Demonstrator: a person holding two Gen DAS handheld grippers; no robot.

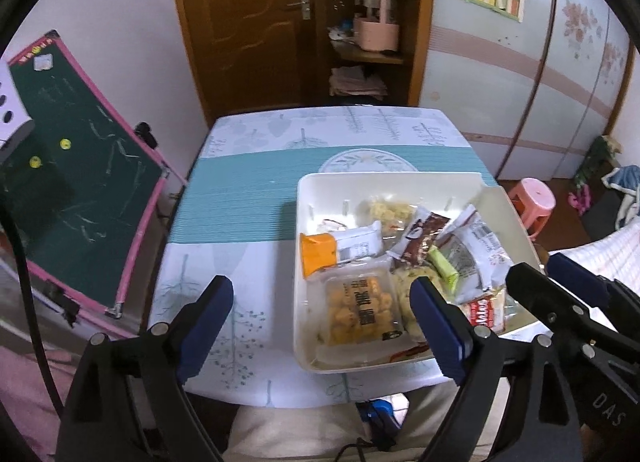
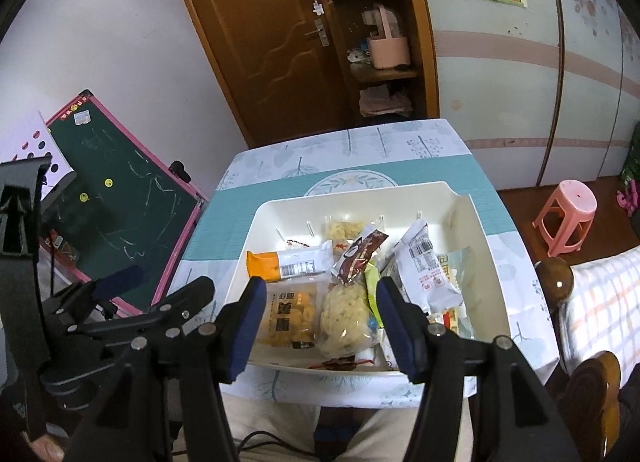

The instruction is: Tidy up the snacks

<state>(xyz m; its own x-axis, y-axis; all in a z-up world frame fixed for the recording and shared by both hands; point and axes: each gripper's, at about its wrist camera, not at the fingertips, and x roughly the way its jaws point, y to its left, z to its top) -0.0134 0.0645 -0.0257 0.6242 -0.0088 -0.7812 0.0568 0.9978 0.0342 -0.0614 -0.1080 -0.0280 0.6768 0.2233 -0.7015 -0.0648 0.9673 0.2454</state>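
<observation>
A white tray (image 1: 360, 180) (image 2: 360, 192) sits on the right half of the table, full of snack packets. Nearest me lies a clear pack of yellow puffs (image 1: 356, 310) (image 2: 292, 318), with a pale popcorn-like pack (image 2: 346, 314) beside it. Behind them are an orange-and-white packet (image 1: 336, 252) (image 2: 288, 264), a brown packet (image 1: 420, 238) (image 2: 358, 258), a green one (image 1: 444, 268) and a white barcoded packet (image 1: 476, 258) (image 2: 428, 274). My left gripper (image 1: 324, 284) (image 2: 160, 282) hangs wide open over the tray's near left corner, holding nothing. My right gripper (image 2: 320, 286) (image 1: 556, 274) is open above the near rim, empty.
The tablecloth (image 1: 232, 214) lies bare left of the tray. A pink-framed chalkboard (image 1: 80, 182) leans at the table's left. A wooden door (image 1: 248, 22) and shelves stand behind. A pink stool (image 1: 534, 202) and a checked bed cover (image 2: 600, 302) are to the right. The person's lap (image 1: 300, 434) is below.
</observation>
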